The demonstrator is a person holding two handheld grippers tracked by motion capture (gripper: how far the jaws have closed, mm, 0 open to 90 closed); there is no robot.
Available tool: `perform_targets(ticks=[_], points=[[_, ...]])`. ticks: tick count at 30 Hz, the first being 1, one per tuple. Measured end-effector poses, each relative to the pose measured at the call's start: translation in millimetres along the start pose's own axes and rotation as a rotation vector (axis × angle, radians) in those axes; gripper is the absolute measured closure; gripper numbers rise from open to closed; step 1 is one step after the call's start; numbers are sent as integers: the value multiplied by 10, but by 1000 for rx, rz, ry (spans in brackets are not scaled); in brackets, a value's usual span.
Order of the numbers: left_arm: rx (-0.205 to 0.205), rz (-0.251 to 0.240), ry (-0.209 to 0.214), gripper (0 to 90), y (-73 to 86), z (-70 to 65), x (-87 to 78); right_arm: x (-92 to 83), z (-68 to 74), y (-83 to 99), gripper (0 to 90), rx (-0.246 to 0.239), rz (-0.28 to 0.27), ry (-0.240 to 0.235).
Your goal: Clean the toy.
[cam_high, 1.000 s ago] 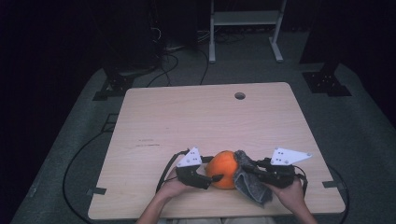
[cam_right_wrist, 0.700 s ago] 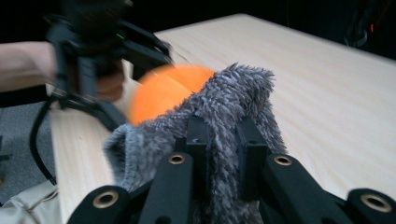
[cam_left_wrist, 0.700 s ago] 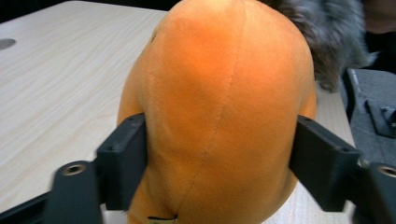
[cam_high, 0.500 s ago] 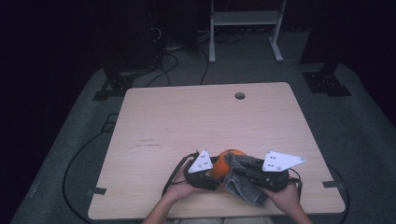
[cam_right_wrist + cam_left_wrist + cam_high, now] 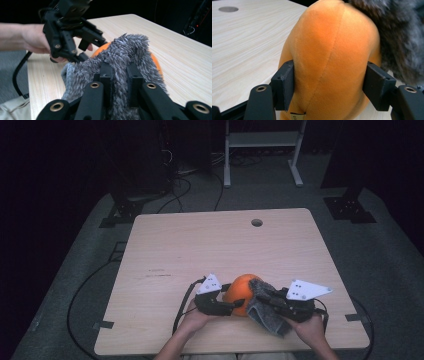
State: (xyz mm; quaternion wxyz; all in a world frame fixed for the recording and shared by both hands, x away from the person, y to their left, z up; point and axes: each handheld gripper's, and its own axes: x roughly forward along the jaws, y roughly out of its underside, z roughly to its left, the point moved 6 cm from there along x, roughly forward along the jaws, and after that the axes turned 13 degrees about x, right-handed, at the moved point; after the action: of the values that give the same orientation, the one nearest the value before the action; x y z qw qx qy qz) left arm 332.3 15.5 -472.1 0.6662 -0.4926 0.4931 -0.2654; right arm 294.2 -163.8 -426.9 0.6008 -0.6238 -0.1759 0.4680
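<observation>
Plush fabric, orange and seamed, is what the left claw [image 5: 329, 85] is clamped on: its jaws, which have just been closing, press into both flanks of the soft orange toy [image 5: 329, 57], and the fabric bulges slightly around the pads. The toy sits near the front edge of the worktop [image 5: 210, 245], a little right of centre, between the two hands. The right claw [image 5: 119, 75] is closed tight on a fold of the grey shaggy cloth [image 5: 120, 52], which is draped over the far side of the toy and hangs towards the front edge.

The toy is judged light and yielding; it should deform rather than slip, so a grip across its widest part, as now held, is likely to be secure. The cloth is judged limp and fuzzy, best pinched by a gathered fold, since a single layer could be pulled out of the pads during wiping.
</observation>
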Motion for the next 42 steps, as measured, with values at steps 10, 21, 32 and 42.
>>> perform_targets(ticks=[10,21,32,42], points=[[-35,-17,-5,310,2,6,17,-27,-67,39,779,22,21,16],[185,16,-4,224,-23,-123,103,-100,-119,10,779,24,-5,23],[327,28,12,245,-83,-349,171,-164,-248,-21,779,72,9,4],[208,38,75,141,-15,-242,208,-178,-231,40,776,72,33,-6]])
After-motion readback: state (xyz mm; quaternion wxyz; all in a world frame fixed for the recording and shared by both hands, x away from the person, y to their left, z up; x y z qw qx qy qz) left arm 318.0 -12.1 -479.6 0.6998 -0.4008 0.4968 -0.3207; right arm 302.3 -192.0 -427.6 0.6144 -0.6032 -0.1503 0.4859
